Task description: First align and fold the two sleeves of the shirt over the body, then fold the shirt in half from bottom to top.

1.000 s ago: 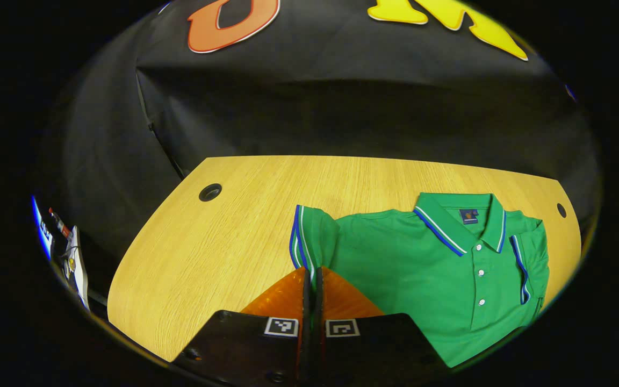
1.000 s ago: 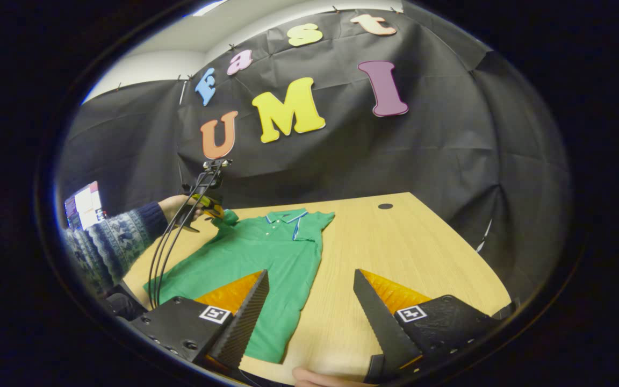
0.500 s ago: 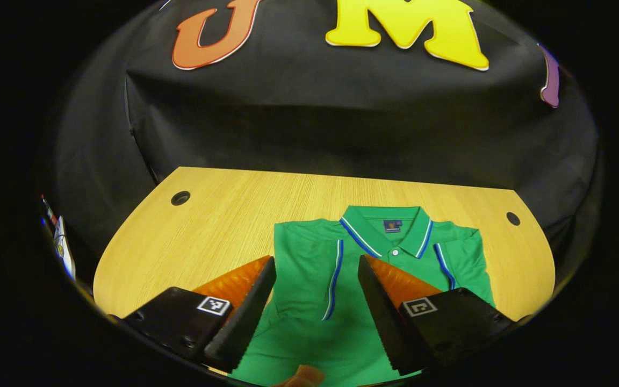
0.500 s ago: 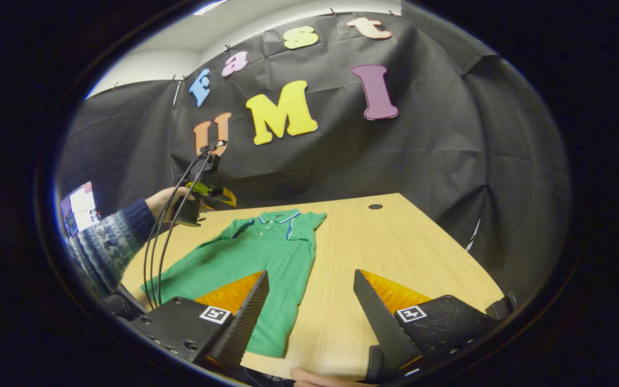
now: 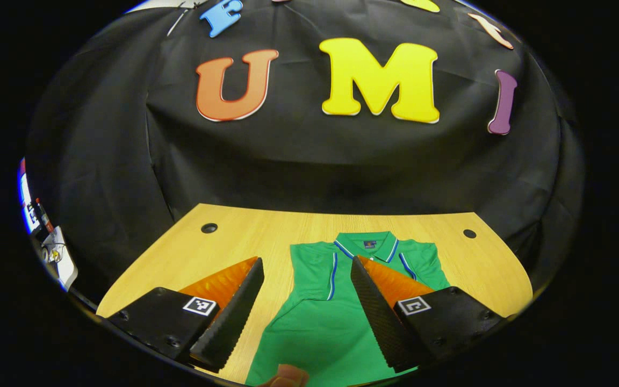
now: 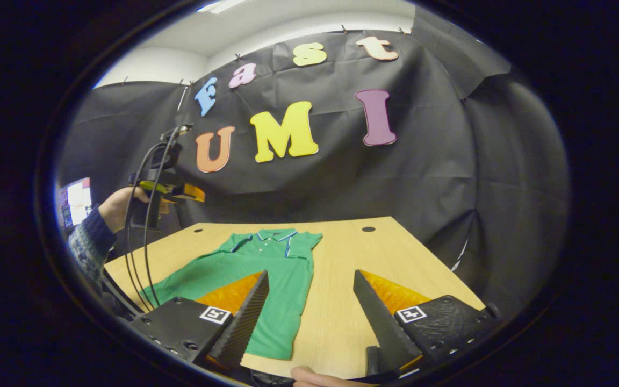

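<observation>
Both sleeves lie folded over the shirt [image 5: 336,317] flat on the table [image 5: 223,252], so the left gripper [image 5: 307,306] and right gripper [image 6: 309,317] hang above it, fingers spread and empty, presumably poised to take the hem beneath them.

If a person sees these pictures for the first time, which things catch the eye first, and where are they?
The bright green polo shirt stands out first: it lies flat on the pale wooden table, collar toward the far edge, both sleeves folded over the body. In the right gripper view, the left tool is held high above the table's left side by a hand. The right tool is open over the shirt's near edge.
</observation>
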The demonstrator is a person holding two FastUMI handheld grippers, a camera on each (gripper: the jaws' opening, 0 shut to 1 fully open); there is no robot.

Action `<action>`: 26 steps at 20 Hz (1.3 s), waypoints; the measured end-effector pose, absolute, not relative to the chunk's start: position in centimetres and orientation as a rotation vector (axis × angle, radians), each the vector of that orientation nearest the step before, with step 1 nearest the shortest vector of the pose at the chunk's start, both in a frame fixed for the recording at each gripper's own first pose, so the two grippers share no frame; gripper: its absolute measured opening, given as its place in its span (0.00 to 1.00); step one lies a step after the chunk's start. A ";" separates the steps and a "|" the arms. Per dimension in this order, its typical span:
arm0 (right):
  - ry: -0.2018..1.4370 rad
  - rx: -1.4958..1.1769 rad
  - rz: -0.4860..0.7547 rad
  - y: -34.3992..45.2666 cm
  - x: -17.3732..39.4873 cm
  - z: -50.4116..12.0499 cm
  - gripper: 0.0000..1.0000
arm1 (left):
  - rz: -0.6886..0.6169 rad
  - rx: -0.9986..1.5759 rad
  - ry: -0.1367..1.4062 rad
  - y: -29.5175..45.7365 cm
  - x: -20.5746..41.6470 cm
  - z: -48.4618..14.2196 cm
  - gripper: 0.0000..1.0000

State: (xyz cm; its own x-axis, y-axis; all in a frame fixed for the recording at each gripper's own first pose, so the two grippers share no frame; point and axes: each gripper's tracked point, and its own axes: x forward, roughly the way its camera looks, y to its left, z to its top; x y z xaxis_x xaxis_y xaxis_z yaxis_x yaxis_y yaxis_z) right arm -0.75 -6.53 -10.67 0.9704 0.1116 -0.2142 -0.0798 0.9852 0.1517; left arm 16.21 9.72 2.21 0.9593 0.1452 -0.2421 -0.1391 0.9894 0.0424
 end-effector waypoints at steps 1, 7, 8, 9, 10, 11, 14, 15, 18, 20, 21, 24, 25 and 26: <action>0.220 0.138 0.089 -6.5 -1.0 -10.5 0.96 | 0.148 0.036 0.223 10.1 14.5 2.2 1.00; 0.185 0.122 0.020 -6.9 -1.0 -9.9 0.96 | 0.122 0.004 0.216 12.1 6.4 -1.8 1.00; 0.185 0.120 0.011 -6.8 -0.9 -10.0 0.96 | 0.125 -0.006 0.221 12.7 5.2 -2.8 1.00; 0.191 0.118 0.007 -6.7 -0.8 -10.5 0.96 | 0.122 -0.009 0.221 13.0 4.3 -3.6 1.00; 0.204 0.114 0.009 -6.4 -0.8 -11.0 0.96 | 0.124 -0.010 0.215 13.4 3.4 -4.3 1.00; 0.221 0.110 0.008 -6.2 -0.7 -11.7 0.96 | 0.123 -0.008 0.216 13.7 2.4 -5.3 1.00; 0.253 0.110 0.044 -4.5 -1.0 -13.4 1.00 | 0.116 0.006 0.226 14.1 0.0 -8.5 1.00; 0.256 0.114 0.058 -3.9 -1.1 -13.9 0.92 | 0.121 0.006 0.237 14.4 -0.6 -9.7 1.00; 0.279 0.086 0.047 -3.6 -1.1 -16.5 0.96 | 0.123 0.007 0.233 15.0 -1.8 -12.1 1.00; 0.307 0.076 0.038 -3.2 -1.4 -18.4 0.96 | 0.117 -0.019 0.221 15.0 -2.3 -13.8 1.00; 0.325 0.073 0.031 -3.1 -1.5 -19.5 0.96 | 0.110 -0.029 0.220 14.9 -2.6 -14.6 1.00; 0.427 0.059 0.060 -1.4 -2.5 -23.2 0.96 | 0.089 -0.014 0.263 14.5 -2.7 -17.8 1.00; 0.450 0.053 0.065 -1.1 -2.7 -23.9 0.96 | 0.098 -0.007 0.301 14.7 -3.0 -19.2 1.00; 0.469 0.045 0.062 -0.9 -2.9 -24.5 0.96 | 0.102 -0.010 0.329 14.8 -3.1 -20.2 1.00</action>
State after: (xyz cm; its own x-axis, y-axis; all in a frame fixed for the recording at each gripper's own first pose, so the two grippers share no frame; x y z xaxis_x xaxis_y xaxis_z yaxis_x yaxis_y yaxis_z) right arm -2.89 -0.91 -24.48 0.8904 0.0697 -0.4498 -0.0491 0.9971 0.0573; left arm -3.12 14.75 -20.15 0.9412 0.0984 -0.3233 -0.1016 0.9948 0.0068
